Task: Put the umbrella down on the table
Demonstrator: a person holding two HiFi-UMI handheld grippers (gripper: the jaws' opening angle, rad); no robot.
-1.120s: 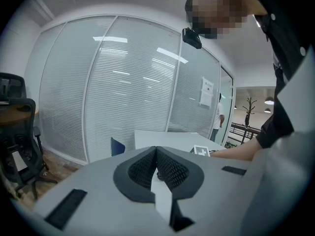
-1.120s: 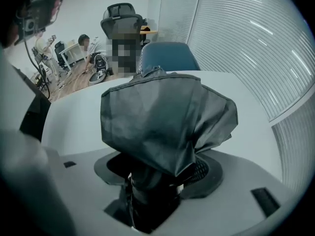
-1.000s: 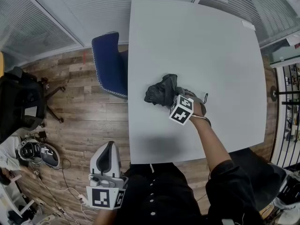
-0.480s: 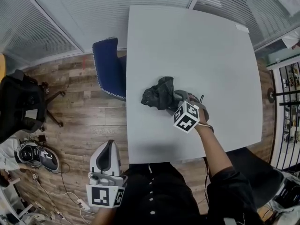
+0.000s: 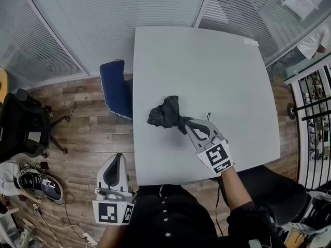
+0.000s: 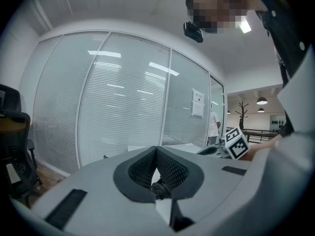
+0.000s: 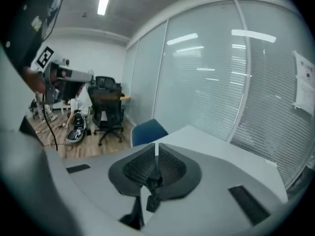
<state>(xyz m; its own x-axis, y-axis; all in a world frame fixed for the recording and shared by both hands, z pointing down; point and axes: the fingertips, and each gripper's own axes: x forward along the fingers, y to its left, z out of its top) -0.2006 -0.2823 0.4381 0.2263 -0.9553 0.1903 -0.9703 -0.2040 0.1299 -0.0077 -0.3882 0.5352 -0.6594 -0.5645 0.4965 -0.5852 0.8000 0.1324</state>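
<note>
Although the umbrella (image 5: pixel 164 112) lies already on the table (image 5: pixel 207 66), about the middle and a little toward its left edge, I do not count the job as safe. My right gripper (image 7: pixel 156 147) hangs over the table, its tips just beside the near end of the umbrella, and its jaws are closing, almost together. Low in the slit between the pads a small dark bit (image 7: pixel 152 185) shows. I cannot tell if it is cloth or a strap caught there, or only the umbrella seen behind the jaws.

This is my main worry. If something is pinched, any lift of this hand would pull the umbrella up from the table, or drag it toward the near edge, where it could slide off. I would check the slit first, and part the jaws if the bit follows them.

My left gripper (image 6: pixel 156 150) is off the table, beyond its near left corner, with jaws together and holding nothing, so from there it cannot catch a fall.
</note>
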